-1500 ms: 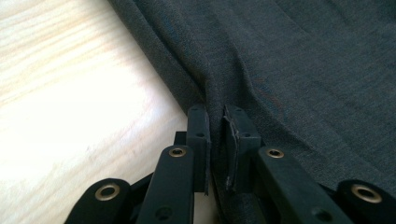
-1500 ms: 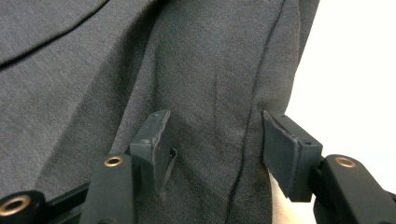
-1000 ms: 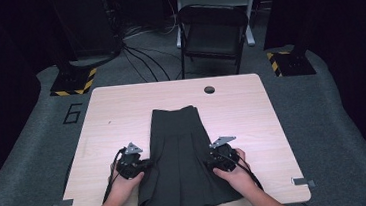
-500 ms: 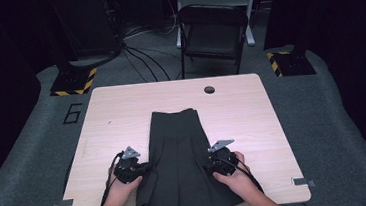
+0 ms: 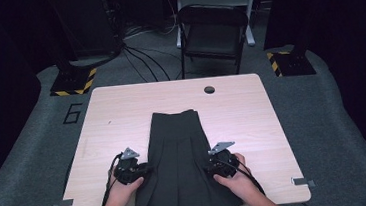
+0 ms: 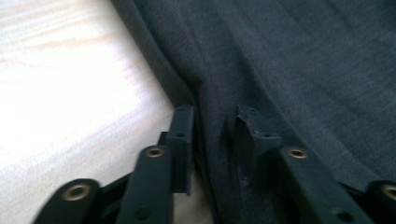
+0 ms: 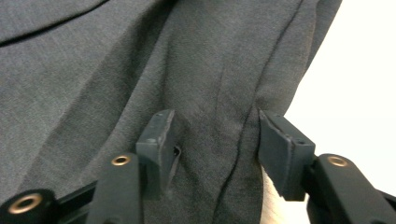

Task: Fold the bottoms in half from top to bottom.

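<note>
As both jaws gape astride skirt [image 5: 180, 168] edges | floor reads "6" [image 5: 73, 113]

One skirt [image 5: 179, 163] – one table [image 5: 121, 108] – one chair [image 5: 213, 32]

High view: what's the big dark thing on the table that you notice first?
A dark grey pleated skirt lies flat in the middle of the pale wooden table, its wide hem toward the person. The left gripper sits at its left edge and the right gripper at its right edge, each with cloth between open jaws; the left jaws have just been opening. Behind the table stands a black folding chair.
</note>
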Demonstrator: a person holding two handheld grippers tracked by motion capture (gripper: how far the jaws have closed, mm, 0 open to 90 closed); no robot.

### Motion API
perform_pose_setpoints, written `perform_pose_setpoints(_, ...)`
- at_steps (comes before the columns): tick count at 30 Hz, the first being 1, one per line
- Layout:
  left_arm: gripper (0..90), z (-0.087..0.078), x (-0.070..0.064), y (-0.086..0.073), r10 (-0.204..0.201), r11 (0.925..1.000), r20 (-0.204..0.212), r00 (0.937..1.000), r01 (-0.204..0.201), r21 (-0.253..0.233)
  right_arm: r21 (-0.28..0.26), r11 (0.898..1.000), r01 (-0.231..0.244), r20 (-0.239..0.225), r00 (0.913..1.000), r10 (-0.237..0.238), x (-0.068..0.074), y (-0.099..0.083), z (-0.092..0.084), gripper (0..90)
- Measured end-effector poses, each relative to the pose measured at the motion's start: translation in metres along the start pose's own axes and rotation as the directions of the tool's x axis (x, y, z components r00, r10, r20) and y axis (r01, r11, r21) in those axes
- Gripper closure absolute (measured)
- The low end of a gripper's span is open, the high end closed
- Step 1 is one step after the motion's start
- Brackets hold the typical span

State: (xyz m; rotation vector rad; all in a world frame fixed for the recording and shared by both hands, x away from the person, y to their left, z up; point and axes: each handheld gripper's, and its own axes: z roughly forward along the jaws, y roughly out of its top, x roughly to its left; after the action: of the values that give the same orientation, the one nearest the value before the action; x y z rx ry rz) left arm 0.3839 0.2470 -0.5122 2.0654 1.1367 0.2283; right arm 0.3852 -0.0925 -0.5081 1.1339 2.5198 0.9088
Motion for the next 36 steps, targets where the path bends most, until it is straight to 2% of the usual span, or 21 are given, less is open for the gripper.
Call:
perform_pose_setpoints(3, 54.7, 0.001, 0.0, 0.002, -0.011, 0.9996, 0.0, 0.9999, 0.011, -0.027, -0.005, 1.0, -0.005, 0.001, 1.0, 0.005, -0.003, 0.001, -0.001, 43.4)
perform_pose_setpoints(7, 46.7, 0.004, 0.0, 0.002, 0.001, 0.9991, -0.011, 0.9999, -0.001, -0.042, -0.052, 0.999, -0.014, 0.024, 0.9996, 0.015, -0.007, 0.002, -0.006, 42.8)
perform_pose_setpoints(9, 44.8, 0.003, 0.001, 0.002, -0.001, 0.999, -0.012, 0.9999, 0.0, -0.044, -0.072, 0.997, -0.029, 0.021, 0.9993, 0.031, -0.008, 0.004, -0.009, 42.2)
perform_pose_setpoints(12, 43.6, 0.003, 0.002, 0.003, -0.006, 0.9982, -0.015, 0.9999, 0.005, -0.06, -0.112, 0.994, -0.018, 0.017, 0.9996, 0.02, -0.012, 0.009, -0.013, 41.8)
perform_pose_setpoints(14, 43.0, 0.001, 0.004, 0.004, -0.007, 0.9982, -0.008, 0.9999, 0.007, -0.059, -0.112, 0.994, -0.016, 0.018, 0.9997, 0.018, -0.011, 0.015, -0.012, 41.8)
perform_pose_setpoints(17, 42.6, 0.001, 0.005, 0.004, -0.002, 0.9983, -0.012, 0.9999, 0.001, -0.058, -0.111, 0.993, -0.044, -0.032, 0.9986, 0.041, -0.013, 0.026, -0.009, 42.6)
perform_pose_setpoints(18, 42.6, 0.001, 0.004, 0.004, -0.01, 0.9974, -0.019, 0.9998, 0.009, -0.071, -0.125, 0.992, -0.033, -0.037, 0.9989, 0.028, -0.013, 0.031, -0.008, 42.6)
perform_pose_setpoints(20, 42.4, 0.0, 0.005, 0.005, -0.002, 0.9979, -0.018, 0.9998, 0.001, -0.065, -0.146, 0.989, 0.004, -0.025, 0.9996, -0.008, -0.013, 0.043, -0.007, 42.3)
perform_pose_setpoints(23, 42.1, 0.001, 0.004, 0.006, 0.006, 0.9979, -0.018, 0.9998, -0.007, -0.065, -0.172, 0.985, 0.008, -0.04, 0.9991, -0.016, -0.013, 0.062, 0.0, 40.0)
perform_pose_setpoints(26, 41.9, 0.002, 0.005, 0.006, 0.015, 0.9981, -0.024, 0.9996, -0.017, -0.06, -0.179, 0.983, 0.034, -0.027, 0.9989, -0.04, -0.014, 0.076, 0.01, 37.6)
perform_pose_setpoints(29, 41.5, 0.003, 0.006, 0.007, 0.018, 0.998, -0.03, 0.9994, -0.019, -0.06, -0.168, 0.986, 0.023, -0.02, 0.9995, -0.026, -0.018, 0.088, 0.025, 36.6)
perform_pose_setpoints(34, 40.5, 0.004, 0.009, 0.01, 0.005, 0.9978, -0.029, 0.9996, -0.007, -0.065, -0.14, 0.99, 0.019, 0.0, 0.9998, -0.019, -0.028, 0.096, 0.046, 36.4)
perform_pose_setpoints(36, 40.3, 0.004, 0.011, 0.013, -0.004, 0.9973, -0.033, 0.9994, 0.002, -0.073, -0.124, 0.992, 0.015, -0.008, 0.9998, -0.016, -0.032, 0.095, 0.051, 37.5)
